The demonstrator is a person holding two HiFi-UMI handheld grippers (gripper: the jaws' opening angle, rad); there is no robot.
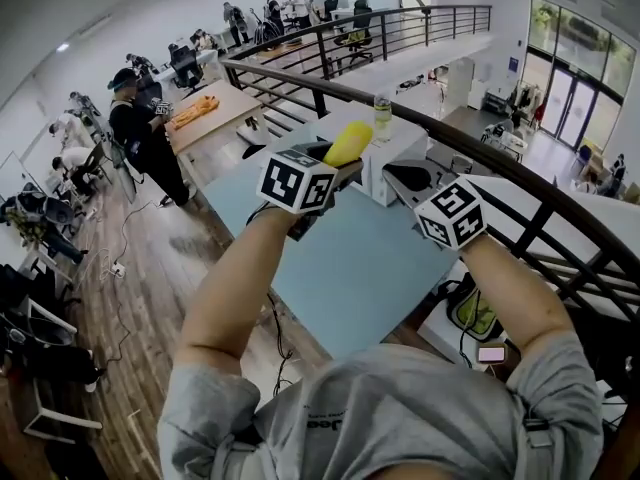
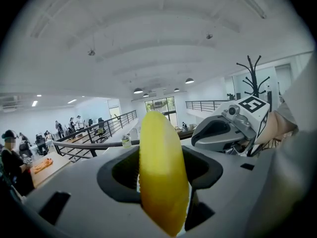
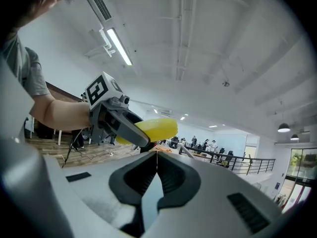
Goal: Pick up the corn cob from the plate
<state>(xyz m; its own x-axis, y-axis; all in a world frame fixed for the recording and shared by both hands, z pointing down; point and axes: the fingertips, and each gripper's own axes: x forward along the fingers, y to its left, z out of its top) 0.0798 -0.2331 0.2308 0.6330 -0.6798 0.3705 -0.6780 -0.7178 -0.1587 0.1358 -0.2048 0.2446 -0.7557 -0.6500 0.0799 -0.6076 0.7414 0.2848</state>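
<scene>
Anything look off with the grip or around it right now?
Nothing stands out. The corn cob sits between the left gripper's jaws, its end poking past their tips, with no visible damage. The right gripper is shut and empty. No spill shows on the table.

Smooth yellow corn cob (image 2: 161,172) gripped in the left gripper (image 1: 333,166), rounded end poking out forward

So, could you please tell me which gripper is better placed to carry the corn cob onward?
Left, I'd say: the left gripper is clamped on the corn cob, while the right gripper is shut and empty beside it.
</scene>
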